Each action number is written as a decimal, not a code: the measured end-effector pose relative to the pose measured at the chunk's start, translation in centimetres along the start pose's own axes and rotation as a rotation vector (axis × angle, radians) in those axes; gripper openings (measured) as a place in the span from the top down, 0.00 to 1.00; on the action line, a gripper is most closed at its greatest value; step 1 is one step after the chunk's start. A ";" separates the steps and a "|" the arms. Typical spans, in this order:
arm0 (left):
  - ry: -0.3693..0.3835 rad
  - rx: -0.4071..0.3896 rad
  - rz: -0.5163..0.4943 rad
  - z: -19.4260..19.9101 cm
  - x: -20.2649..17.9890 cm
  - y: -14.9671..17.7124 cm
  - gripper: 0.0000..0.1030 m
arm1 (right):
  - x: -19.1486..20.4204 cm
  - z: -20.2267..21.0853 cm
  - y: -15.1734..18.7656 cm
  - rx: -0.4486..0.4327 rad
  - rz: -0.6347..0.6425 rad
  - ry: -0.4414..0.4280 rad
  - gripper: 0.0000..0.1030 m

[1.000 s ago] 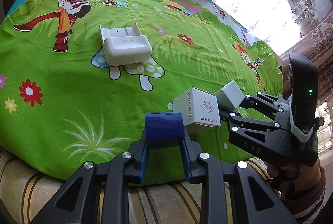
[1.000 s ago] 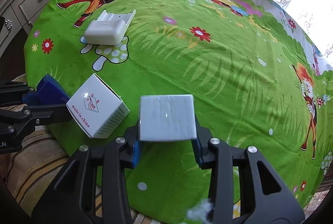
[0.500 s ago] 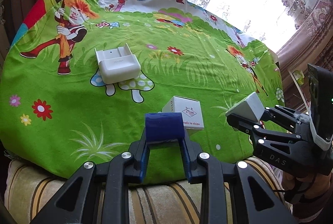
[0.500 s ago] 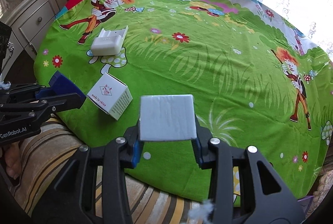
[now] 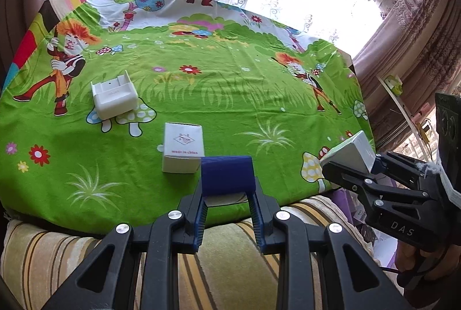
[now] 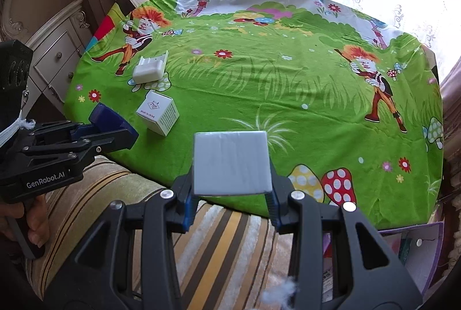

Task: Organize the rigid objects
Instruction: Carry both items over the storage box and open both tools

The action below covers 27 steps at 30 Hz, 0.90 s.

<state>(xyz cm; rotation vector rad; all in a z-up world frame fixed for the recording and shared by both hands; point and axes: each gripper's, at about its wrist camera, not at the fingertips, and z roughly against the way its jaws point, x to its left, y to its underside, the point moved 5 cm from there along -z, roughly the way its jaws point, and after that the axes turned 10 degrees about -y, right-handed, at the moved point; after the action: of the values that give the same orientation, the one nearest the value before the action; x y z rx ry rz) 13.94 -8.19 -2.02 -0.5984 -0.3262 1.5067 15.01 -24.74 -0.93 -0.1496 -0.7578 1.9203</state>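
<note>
My left gripper (image 5: 227,194) is shut on a dark blue block (image 5: 227,176), held above the table's near edge. My right gripper (image 6: 232,194) is shut on a pale grey-white block (image 6: 232,163), also over the near edge. Seen from the left wrist, the right gripper (image 5: 350,166) and its block (image 5: 348,153) hang at the far right. From the right wrist, the left gripper (image 6: 115,131) with the blue block (image 6: 108,118) sits at the left. A white printed carton (image 5: 183,147) (image 6: 158,114) stands alone on the cloth. Behind it lies a white plastic holder (image 5: 113,99) (image 6: 149,68).
A green cartoon cloth (image 5: 230,96) covers the round table. A striped cushion (image 5: 224,266) lies below the near edge. A pale dresser (image 6: 54,50) stands to the left, with curtains and a bright window behind. A purple box (image 6: 409,246) sits low at the right.
Both grippers have drawn back and up from the table and apart from each other, each keeping its block. The white carton, earlier close between them, now stands farther off on the cloth.
</note>
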 end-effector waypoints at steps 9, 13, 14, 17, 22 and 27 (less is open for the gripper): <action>0.100 0.018 -0.096 1.3 -6.7 1.8 0.72 | -3.2 5.6 3.7 -0.053 -0.081 0.052 0.57; 0.152 0.012 -0.151 2.2 -9.7 2.5 0.72 | -5.5 8.1 5.7 -0.077 -0.137 0.090 0.57; 0.168 0.014 -0.167 2.3 -10.6 2.8 0.72 | -6.1 8.6 6.2 -0.081 -0.152 0.100 0.57; 0.220 0.035 -0.207 2.6 -12.9 3.6 0.72 | -8.0 10.1 8.0 -0.088 -0.200 0.127 0.57; 0.273 0.052 -0.275 3.3 -16.2 4.9 0.72 | -10.9 12.3 10.6 -0.099 -0.281 0.171 0.57; 0.326 0.075 -0.329 4.1 -18.9 6.3 0.72 | -12.7 14.5 12.5 -0.112 -0.322 0.229 0.57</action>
<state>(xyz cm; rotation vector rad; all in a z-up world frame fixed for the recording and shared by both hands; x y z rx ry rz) 5.31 -26.38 0.82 -0.6826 -0.1077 1.0804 5.15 -45.42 0.73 -0.2928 -0.6890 1.5267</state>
